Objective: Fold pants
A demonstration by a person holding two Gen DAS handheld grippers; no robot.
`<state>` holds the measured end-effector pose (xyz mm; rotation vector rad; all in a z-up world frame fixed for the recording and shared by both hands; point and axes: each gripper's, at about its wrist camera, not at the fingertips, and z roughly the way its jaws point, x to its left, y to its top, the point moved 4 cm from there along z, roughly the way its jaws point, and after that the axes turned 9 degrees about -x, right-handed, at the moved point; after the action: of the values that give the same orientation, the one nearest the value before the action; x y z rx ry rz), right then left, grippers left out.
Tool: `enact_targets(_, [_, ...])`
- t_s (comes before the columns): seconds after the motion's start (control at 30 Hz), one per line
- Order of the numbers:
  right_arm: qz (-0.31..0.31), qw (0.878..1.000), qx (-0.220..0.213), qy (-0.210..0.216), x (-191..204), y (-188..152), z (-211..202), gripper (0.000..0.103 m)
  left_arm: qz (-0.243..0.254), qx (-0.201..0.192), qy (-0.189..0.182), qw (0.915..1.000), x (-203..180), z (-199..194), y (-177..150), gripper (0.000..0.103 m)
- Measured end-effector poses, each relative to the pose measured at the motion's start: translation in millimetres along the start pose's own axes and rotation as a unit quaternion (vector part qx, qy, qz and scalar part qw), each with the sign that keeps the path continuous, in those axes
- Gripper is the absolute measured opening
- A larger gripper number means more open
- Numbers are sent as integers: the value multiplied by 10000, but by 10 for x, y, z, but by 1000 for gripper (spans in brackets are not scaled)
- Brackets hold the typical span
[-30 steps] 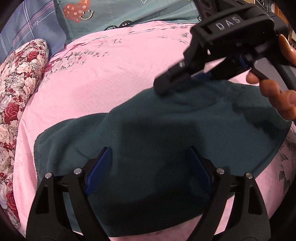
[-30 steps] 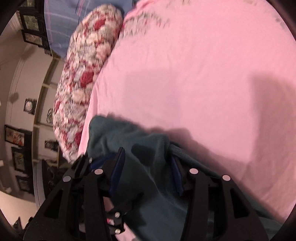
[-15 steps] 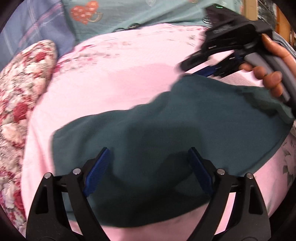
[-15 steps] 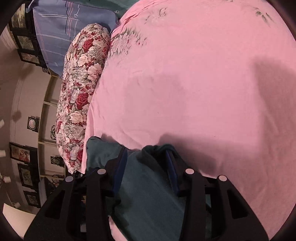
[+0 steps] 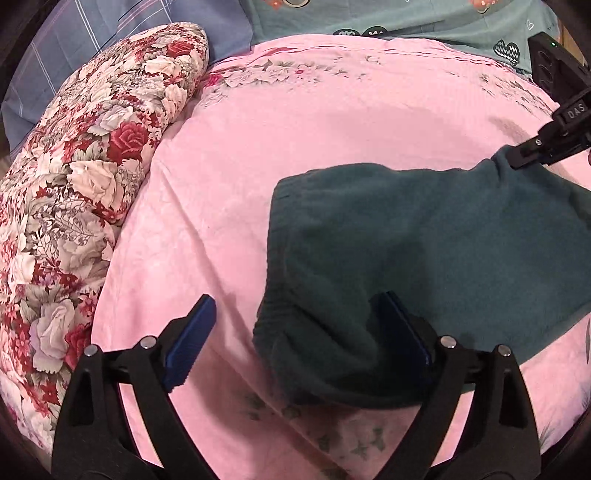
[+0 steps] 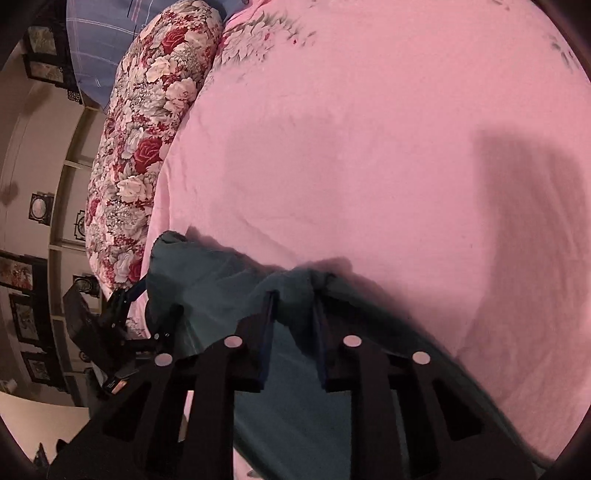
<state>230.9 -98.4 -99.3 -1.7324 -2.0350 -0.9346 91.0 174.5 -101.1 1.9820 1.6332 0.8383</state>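
A: Left wrist view: shows white letters "DAS" on the black body of the right gripper (image 5: 517, 159) at the right edge. No other readable writing; only heart and smiley prints on a teal pillowcase (image 5: 424, 18) along the top.

B: And the pose of that right gripper?

A: Reaches in from the right, tips pinched on the far corner of the dark teal pants (image 5: 424, 251). Right wrist view confirms: jaws have just been closing and now clamp a bunched ridge of the fabric (image 6: 291, 295) between the blue pads (image 6: 266, 332).

B: Left gripper?

A: Left gripper (image 5: 299, 332) angled steeply down toward the bed, jaws spread wide and just been opening further. Left blue pad (image 5: 190, 341) above bare pink sheet (image 5: 332, 122); right pad against the near edge of the pants. Holds nothing; whether that right pad actually touches the cloth, cannot tell.

B: Where are the pants?

A: Lying on the pink floral sheet, folded into a thick, roughly rectangular bundle, toward the right and near side of the left wrist view. Elastic waistband edge facing left. Far right corner lifted slightly by the clamped tips.

B: Anything else nearby?

A: Rolled quilt (image 5: 85, 177) with red and white roses along the left side of the bed, apart from the pants. Blue plaid pillow (image 5: 92, 33) behind it.
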Motion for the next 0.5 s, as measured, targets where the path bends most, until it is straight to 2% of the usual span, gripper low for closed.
enact_targets(0.1, [-19,9989,-299,-361,-104,113,-7,8,52,-23,54,10000,-1,12,23,92])
enact_targets(0.2, [-10,9983,-390,-431,-211,119,-6,5,-24,-22,-12,10000,18,42,-2,93])
enact_targets(0.3, [-282,9977,-350,-502,-70,94,-31,12,-28,-23,24,10000,15,-1,18,92])
enact_targets(0.37, [-430,9965,-509,-495,30,132,-217,19,69,-120,55,9999,-14,-119,75,90])
enact_targets(0.5, [-784,9914,-956,-439,261,177,-652,21,177,-679,-36,9975,-64,-503,361,90])
